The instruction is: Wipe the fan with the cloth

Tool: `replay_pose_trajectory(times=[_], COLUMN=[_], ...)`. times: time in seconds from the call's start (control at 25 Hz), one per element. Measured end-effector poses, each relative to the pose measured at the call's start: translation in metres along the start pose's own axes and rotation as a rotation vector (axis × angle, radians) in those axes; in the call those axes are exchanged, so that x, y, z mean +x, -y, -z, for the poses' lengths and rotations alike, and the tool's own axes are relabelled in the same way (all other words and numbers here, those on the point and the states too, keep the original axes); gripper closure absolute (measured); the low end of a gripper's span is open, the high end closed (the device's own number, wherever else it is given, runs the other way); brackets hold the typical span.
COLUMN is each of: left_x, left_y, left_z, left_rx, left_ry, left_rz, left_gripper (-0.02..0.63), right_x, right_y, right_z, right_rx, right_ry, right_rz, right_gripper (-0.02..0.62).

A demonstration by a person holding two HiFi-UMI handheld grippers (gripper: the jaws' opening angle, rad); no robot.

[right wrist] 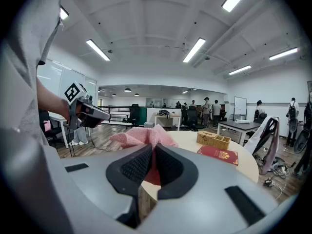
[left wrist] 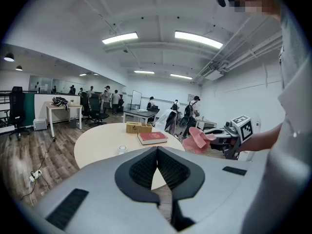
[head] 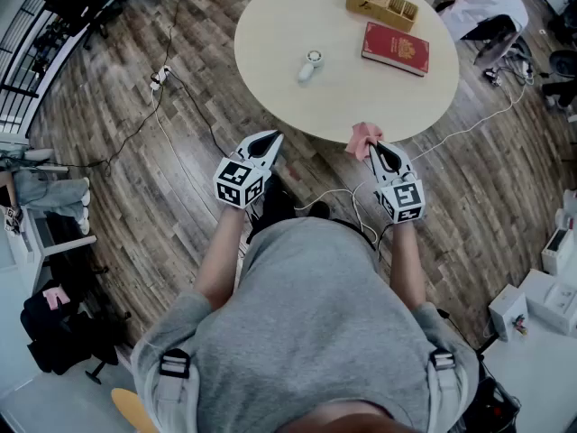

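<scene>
Left claw: the left claw (head: 270, 140) is shut tight with nothing between its jaws; it hangs short of the near rim of the table (head: 270, 25), tipped slightly down toward it
Right claw: the right claw (head: 373, 148) is closed on a bunched pink cloth (head: 362, 138); the cloth puffs out ahead of and above the tips, right at the table's near rim
Fan: a small white hand fan (head: 310, 65) lies flat on the table, ahead of both claws and between their two lines of aim; nothing touches it
Fan from the right claw: forward and off to its left, well apart; the right gripper view does not show it, probably because the cloth covers it
Fan from the left claw: forward and a little to its right; by the head view this claw looks slightly the nearer
Long axis: runs almost straight away from the claws; round head at the far end, handle at the near end, leaning toward the left claw
Coming move, as I judge it: the cloth must travel forward and leftward to the fan; the near handle suits the empty left claw for steadying
Neighbours: a red book (head: 395, 49) and a wooden box (head: 381, 5) lie beyond the right claw, to the fan's right, off that path
</scene>
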State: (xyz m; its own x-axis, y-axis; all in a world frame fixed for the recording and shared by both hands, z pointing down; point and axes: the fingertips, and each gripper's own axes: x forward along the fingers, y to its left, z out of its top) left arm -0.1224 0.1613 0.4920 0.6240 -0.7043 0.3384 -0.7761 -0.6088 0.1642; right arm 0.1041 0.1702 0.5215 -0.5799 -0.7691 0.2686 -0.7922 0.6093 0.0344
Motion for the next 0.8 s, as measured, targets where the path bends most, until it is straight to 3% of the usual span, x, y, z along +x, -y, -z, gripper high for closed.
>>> replay_pose_trajectory(times=[0.8], left_x=[-0.001], left_y=[0.012], left_z=[0.001], left_rx=[0.011], left_ry=[-0.009], left_rz=[0.003], left_gripper=[0.586], right_x=[-0.008], right_y=[-0.003], right_z=[0.004], right_rx=[0.033], right_ry=[0.018], right_rz=[-0.011], right_gripper=[0.568])
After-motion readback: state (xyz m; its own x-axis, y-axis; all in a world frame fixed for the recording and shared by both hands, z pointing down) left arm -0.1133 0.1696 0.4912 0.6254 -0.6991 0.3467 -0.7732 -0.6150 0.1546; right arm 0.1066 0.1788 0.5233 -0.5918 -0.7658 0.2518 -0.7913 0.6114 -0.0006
